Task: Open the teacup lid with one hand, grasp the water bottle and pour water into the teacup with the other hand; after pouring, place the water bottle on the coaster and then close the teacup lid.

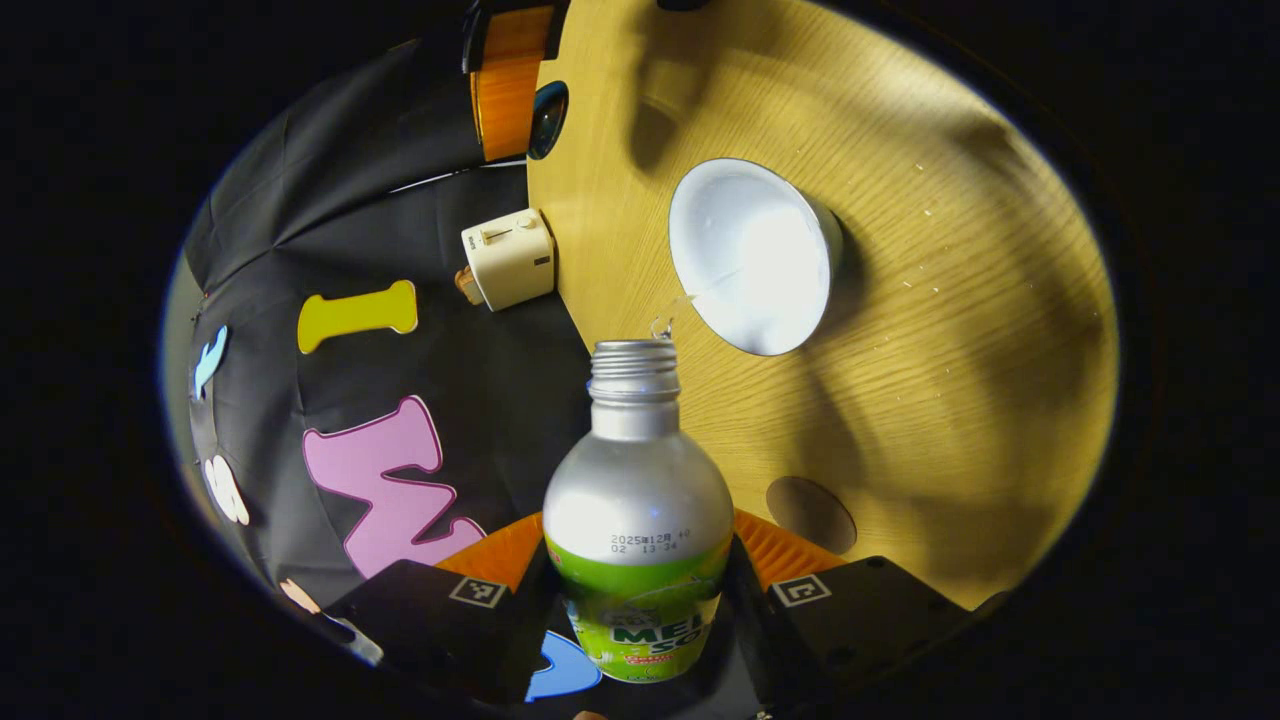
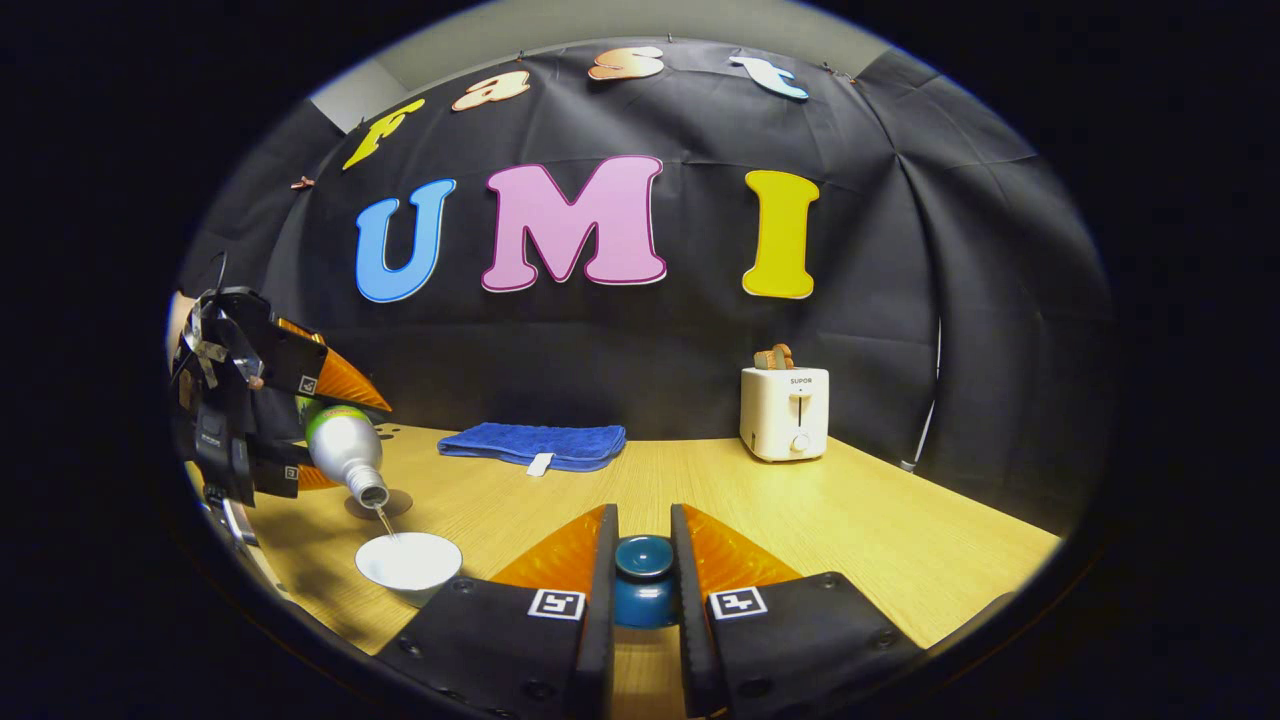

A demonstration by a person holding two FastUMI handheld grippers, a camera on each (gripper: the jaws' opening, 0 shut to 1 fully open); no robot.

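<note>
While water bottle [image 1: 637, 505] pours, teacup [image 1: 752, 256] tops wooden table [image 1: 960, 330].

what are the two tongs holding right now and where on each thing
Left tongs clamp the water bottle around its lower body. Right tongs grip the teacup lid by its sides.

We see a water bottle [image 1: 637, 500] of matt, brushed-looking metal with a glossy printed wrap round its lower body and a ridged threaded neck. The teacup [image 1: 752, 256] looks like smooth glazed ceramic, shining inside, and the table [image 1: 960, 300] shows a satin wood grain. The teacup lid [image 2: 643, 570] is glossy, the towel [image 2: 535, 443] soft nubbly cloth, the toaster [image 2: 785, 412] smooth plastic.
</note>
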